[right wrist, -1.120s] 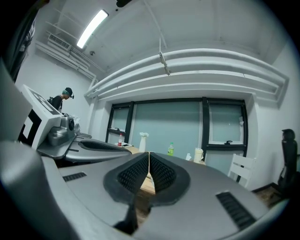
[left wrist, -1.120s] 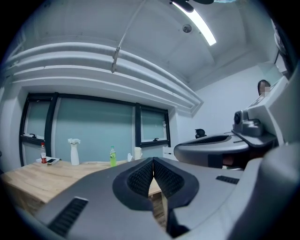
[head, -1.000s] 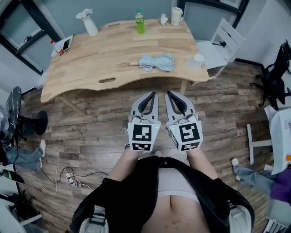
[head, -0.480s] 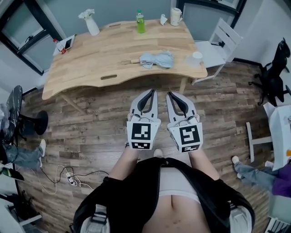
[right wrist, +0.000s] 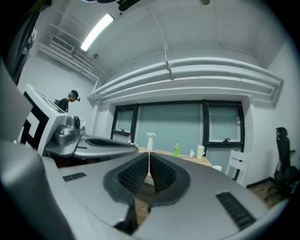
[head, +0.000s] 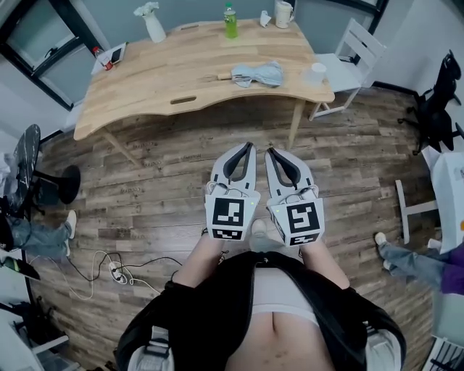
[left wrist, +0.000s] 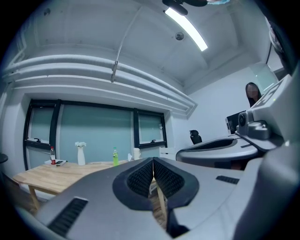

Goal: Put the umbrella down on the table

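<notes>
Umbrella (head: pixel 255 73), pale blue and folded, lies on the wooden table (head: pixel 145 80) at twelve o'clock, well apart from both grippers. Left gripper (head: pixel 248 146) and right gripper (head: pixel 270 149) are level over the floor, each with jaws pressed together on nothing. Little looks at risk, though a table bump could topple the cup (head: pixel 316 72) at the edge, at one o'clock. The green bottle (head: pixel 230 20) has a label too small to read.
</notes>
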